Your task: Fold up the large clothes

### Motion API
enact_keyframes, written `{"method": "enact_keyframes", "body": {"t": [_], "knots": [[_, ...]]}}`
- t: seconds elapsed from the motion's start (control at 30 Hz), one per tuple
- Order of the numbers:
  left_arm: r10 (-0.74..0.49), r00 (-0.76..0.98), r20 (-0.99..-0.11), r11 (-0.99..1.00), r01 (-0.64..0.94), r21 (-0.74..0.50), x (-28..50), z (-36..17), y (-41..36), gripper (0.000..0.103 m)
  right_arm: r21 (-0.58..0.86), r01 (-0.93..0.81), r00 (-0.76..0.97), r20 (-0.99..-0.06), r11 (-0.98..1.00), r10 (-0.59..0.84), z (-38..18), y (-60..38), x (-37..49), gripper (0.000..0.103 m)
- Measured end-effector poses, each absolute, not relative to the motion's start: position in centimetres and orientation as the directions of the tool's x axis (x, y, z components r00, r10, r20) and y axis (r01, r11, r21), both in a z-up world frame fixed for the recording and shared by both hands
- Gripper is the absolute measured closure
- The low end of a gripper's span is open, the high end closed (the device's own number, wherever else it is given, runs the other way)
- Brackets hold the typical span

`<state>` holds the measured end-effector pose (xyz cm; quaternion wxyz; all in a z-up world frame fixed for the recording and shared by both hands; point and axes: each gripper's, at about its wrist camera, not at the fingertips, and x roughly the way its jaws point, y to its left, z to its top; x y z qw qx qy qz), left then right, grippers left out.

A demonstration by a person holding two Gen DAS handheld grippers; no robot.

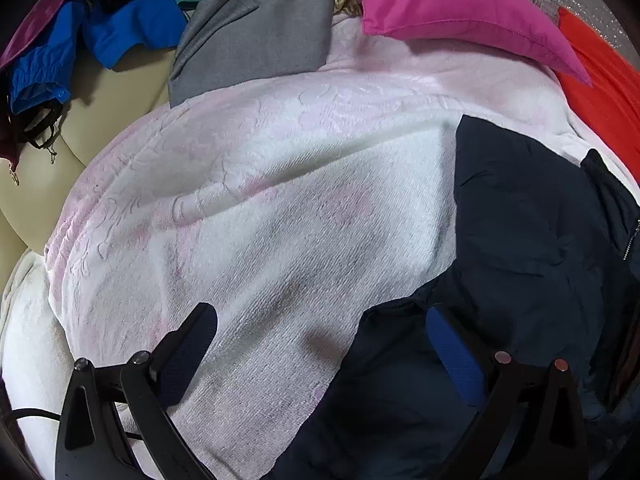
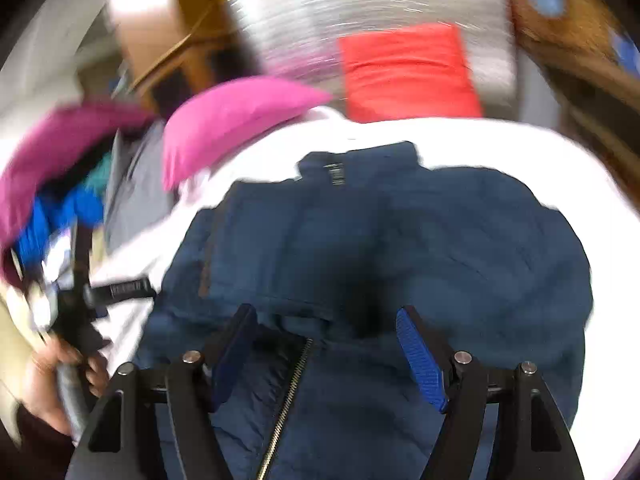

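A dark navy jacket (image 2: 400, 248) with a zipper (image 2: 288, 392) lies spread on a white and pale pink blanket (image 1: 260, 208); its collar points away in the right wrist view. In the left wrist view its left part (image 1: 520, 260) fills the lower right. My left gripper (image 1: 320, 320) is open, its right finger over the jacket's edge, its left finger over the blanket. My right gripper (image 2: 326, 320) is open just above the jacket's middle near the zipper. The right wrist view is blurred.
A pink pillow (image 1: 452, 12) and a red cushion (image 1: 600, 88) lie at the blanket's far side. A grey garment (image 1: 256, 36), blue clothes (image 1: 120, 32) and a maroon one (image 2: 48, 148) are piled at the far left on a beige sofa (image 1: 108, 100).
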<state>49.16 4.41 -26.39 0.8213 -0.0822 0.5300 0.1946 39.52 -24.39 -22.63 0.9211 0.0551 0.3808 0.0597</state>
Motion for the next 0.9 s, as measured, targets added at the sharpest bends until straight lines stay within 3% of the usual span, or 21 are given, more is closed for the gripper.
{"method": "enact_keyframes", "body": {"t": [0.13, 0.23, 0.3, 0.33, 0.4, 0.5, 0.67, 0.83, 0.87, 0.9], "knots": [[0.229, 0.364, -0.903, 0.898, -0.437, 0.051, 49.0, -26.2, 5.4, 0.000, -0.084, -0.185, 0.682, -0.729, 0.979, 0.066, -25.3, -19.8, 41.9, 0.018], [0.235, 0.376, -0.896, 0.892, -0.450, 0.045, 49.0, -25.7, 5.8, 0.000, -0.298, -0.208, 0.689, -0.721, 0.932, -0.077, -27.1, -17.7, 43.0, 0.017], [0.239, 0.382, -0.893, 0.889, -0.455, 0.044, 49.0, -25.4, 6.0, 0.000, -0.333, -0.173, 0.710, -0.695, 0.927, -0.117, -27.4, -17.6, 43.7, 0.017], [0.236, 0.382, -0.894, 0.890, -0.455, 0.041, 49.0, -25.4, 5.9, 0.000, -0.307, -0.154, 0.710, -0.695, 0.939, -0.111, -27.2, -17.9, 44.2, 0.020], [0.225, 0.381, -0.897, 0.893, -0.449, 0.033, 49.1, -25.4, 5.9, 0.000, -0.206, -0.103, 0.723, -0.687, 0.973, -0.069, -26.5, -19.2, 44.5, 0.047], [0.225, 0.380, -0.897, 0.897, -0.441, 0.038, 49.1, -25.4, 5.8, 0.000, 0.001, 0.001, 0.731, -0.682, 1.000, 0.000, -25.1, -22.6, 45.0, 0.069], [0.221, 0.381, -0.898, 0.894, -0.446, 0.030, 49.0, -25.4, 6.0, 0.000, 0.498, 0.197, 0.768, -0.614, 0.844, 0.184, -25.5, -32.3, 42.3, 0.069], [0.218, 0.380, -0.899, 0.902, -0.431, 0.036, 49.0, -25.6, 5.3, 0.000, 0.739, 0.285, 0.767, -0.558, 0.611, 0.318, -29.5, -38.1, 40.0, 0.067], [0.217, 0.381, -0.899, 0.904, -0.427, 0.037, 49.0, -25.6, 5.1, 0.000, 0.757, 0.295, 0.767, -0.551, 0.583, 0.328, -30.0, -38.6, 39.7, 0.062], [0.212, 0.385, -0.898, 0.906, -0.421, 0.033, 49.0, -25.6, 4.9, 0.000, 0.778, 0.291, 0.773, -0.535, 0.557, 0.342, -30.4, -39.0, 39.3, 0.050]]}}
